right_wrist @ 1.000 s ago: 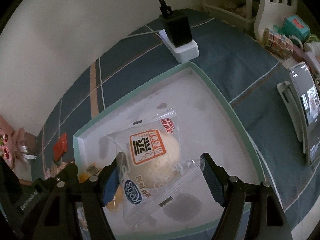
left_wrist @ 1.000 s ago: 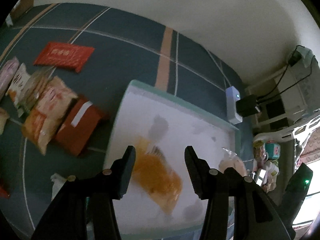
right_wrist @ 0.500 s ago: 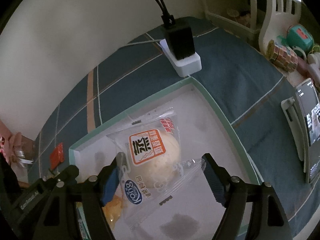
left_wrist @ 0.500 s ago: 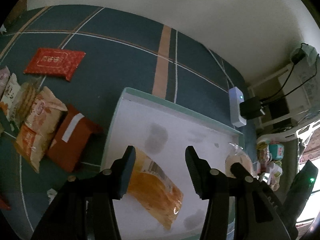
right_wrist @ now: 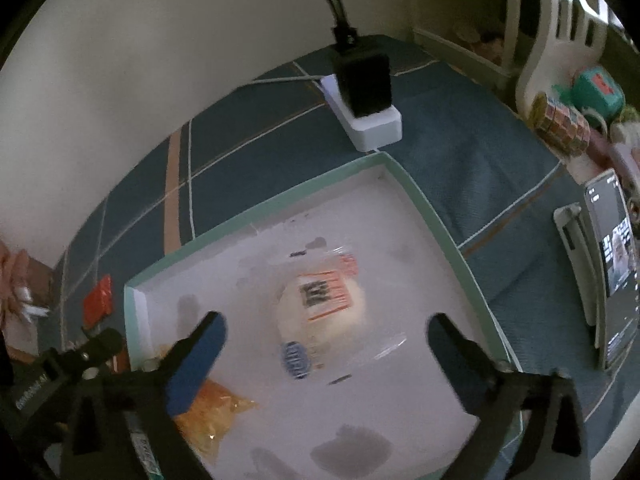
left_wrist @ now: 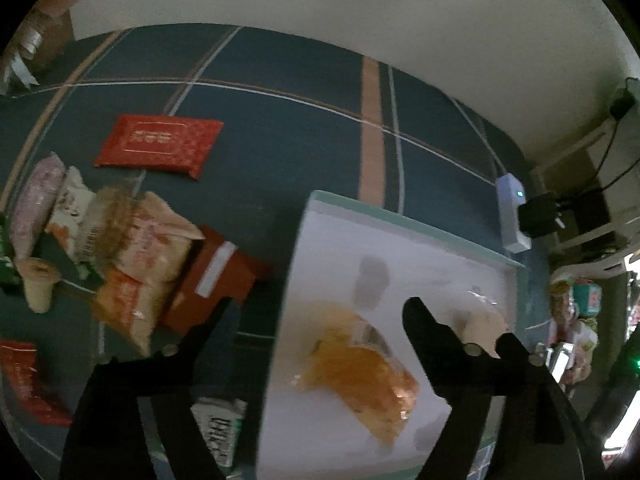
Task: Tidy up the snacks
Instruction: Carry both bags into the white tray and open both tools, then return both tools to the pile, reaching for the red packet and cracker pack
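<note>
Both jaws just opened wide — left gripper [left_wrist: 316, 312] over orange packet [left_wrist: 360, 372], right gripper [right_wrist: 324, 330] over bun packet [right_wrist: 320, 308]; both lie free in tray [right_wrist: 256, 210].

Tray layout
Bun pack [right_wrist: 320, 312] & chip pack [left_wrist: 360, 372] in tray [right_wrist: 256, 216]; other snacks [left_wrist: 132, 256] on cloth, left of tray.
</note>
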`<action>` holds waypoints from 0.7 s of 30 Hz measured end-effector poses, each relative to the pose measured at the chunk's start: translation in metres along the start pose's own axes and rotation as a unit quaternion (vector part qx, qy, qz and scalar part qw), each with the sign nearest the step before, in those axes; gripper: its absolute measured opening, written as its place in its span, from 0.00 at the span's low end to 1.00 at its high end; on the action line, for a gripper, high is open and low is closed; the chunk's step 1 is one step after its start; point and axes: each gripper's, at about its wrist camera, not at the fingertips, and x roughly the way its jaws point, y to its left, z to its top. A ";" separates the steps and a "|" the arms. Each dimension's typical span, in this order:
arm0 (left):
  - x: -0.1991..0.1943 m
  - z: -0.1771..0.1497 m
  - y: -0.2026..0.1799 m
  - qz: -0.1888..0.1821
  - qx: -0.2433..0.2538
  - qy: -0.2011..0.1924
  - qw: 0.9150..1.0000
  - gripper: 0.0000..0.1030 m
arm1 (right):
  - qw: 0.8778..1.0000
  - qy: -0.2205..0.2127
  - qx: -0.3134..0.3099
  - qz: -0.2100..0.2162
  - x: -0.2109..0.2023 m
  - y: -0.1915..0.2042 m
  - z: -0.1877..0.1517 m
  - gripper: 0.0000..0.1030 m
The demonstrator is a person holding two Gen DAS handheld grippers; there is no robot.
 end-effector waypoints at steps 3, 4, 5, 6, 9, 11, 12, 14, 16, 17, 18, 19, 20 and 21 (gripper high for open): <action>-0.005 0.001 0.008 0.022 0.000 -0.002 1.000 0.93 | 1.000 0.001 -0.016 0.000 -0.001 0.011 -0.004 1.00; -0.006 0.002 0.012 0.030 0.000 -0.003 1.000 0.95 | 1.000 0.002 -0.020 0.000 -0.002 0.014 -0.005 1.00; -0.008 0.003 0.013 0.036 0.000 -0.004 0.999 0.97 | 1.000 0.003 -0.023 -0.001 -0.003 0.017 -0.007 1.00; -0.009 0.003 0.017 0.048 0.002 -0.005 0.999 0.98 | 1.000 0.003 -0.030 -0.003 -0.004 0.022 -0.008 1.00; -0.015 0.003 0.026 0.069 0.008 -0.011 0.998 0.99 | 0.999 0.000 -0.047 -0.006 -0.008 0.035 -0.012 1.00; -0.021 0.004 0.033 0.087 0.013 -0.017 0.996 0.99 | 0.998 -0.005 -0.061 -0.007 -0.014 0.046 -0.015 1.00; -0.023 0.004 0.036 0.094 0.015 -0.020 0.995 0.99 | 0.998 -0.008 -0.068 -0.008 -0.016 0.051 -0.017 1.00; -0.028 0.004 0.045 0.113 0.017 -0.024 0.993 0.99 | 0.996 -0.010 -0.087 -0.013 -0.019 0.065 -0.021 1.00; -0.032 0.004 0.056 0.132 0.018 -0.027 0.991 0.99 | 0.994 -0.006 -0.111 -0.015 -0.018 0.079 -0.027 1.00; -0.034 0.004 0.060 0.139 0.018 -0.028 0.990 0.99 | 0.992 -0.002 -0.124 -0.016 -0.016 0.088 -0.031 1.00; -0.036 0.004 0.067 0.147 0.016 -0.029 0.989 0.99 | 0.990 0.004 -0.137 -0.017 -0.014 0.097 -0.036 1.00; -0.038 0.004 0.074 0.155 0.012 -0.029 0.987 0.99 | 0.989 0.010 -0.146 -0.017 -0.011 0.103 -0.040 1.00; -0.040 0.004 0.081 0.160 0.007 -0.028 0.987 0.99 | 0.988 0.017 -0.156 -0.016 -0.008 0.110 -0.044 1.00; -0.041 0.004 0.088 0.164 0.002 -0.028 0.986 0.99 | 0.986 0.023 -0.163 -0.016 -0.005 0.115 -0.048 1.00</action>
